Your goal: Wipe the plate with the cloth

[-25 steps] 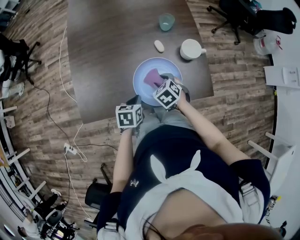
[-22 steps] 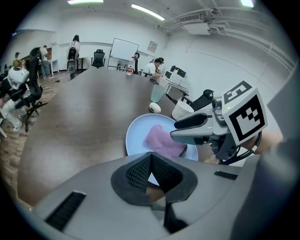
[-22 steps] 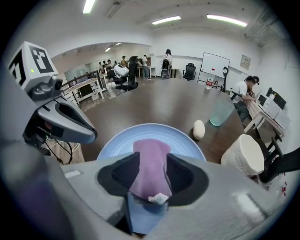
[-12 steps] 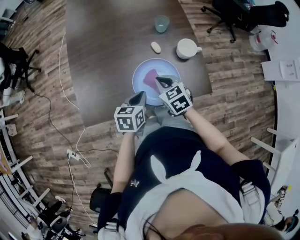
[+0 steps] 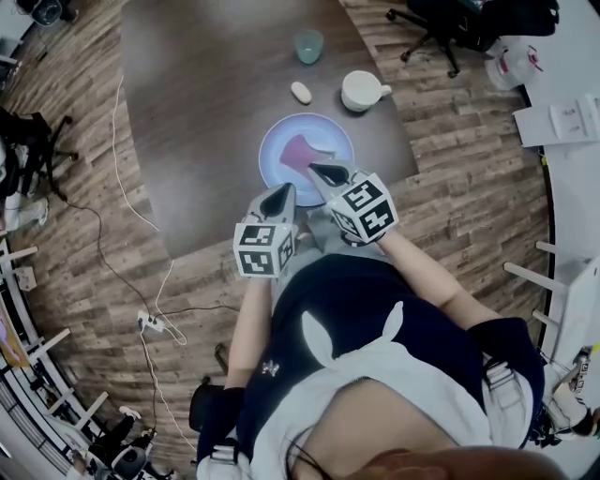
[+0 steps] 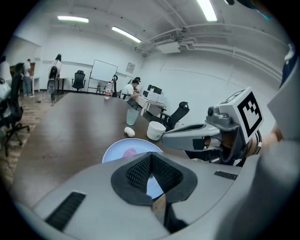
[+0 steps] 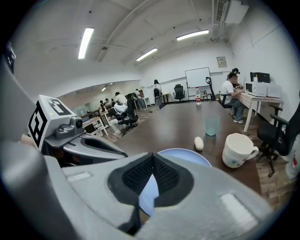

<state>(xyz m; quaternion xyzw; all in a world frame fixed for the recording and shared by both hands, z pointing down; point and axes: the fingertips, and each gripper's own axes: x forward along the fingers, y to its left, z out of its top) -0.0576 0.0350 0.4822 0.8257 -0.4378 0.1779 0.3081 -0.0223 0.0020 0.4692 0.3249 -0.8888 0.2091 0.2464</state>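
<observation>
Left gripper (image 5: 279,199) and right gripper (image 5: 324,174) hover, jaws closed on nothing, by the near rim of the blue plate (image 5: 330,131) at centre frame, where the pink cloth (image 5: 300,150) lies, likely soft, light, best pinched by a fold.

Dark counter (image 5: 206,112) w/ white mug (image 5: 362,90) (handle to the right in head view), small white oval (image 5: 301,92) just left of it, teal cup (image 5: 307,46) farther back. Wood floor (image 5: 75,253): white cable (image 5: 114,159), power strip (image 5: 150,323). Chair (image 5: 441,23) top right.
</observation>
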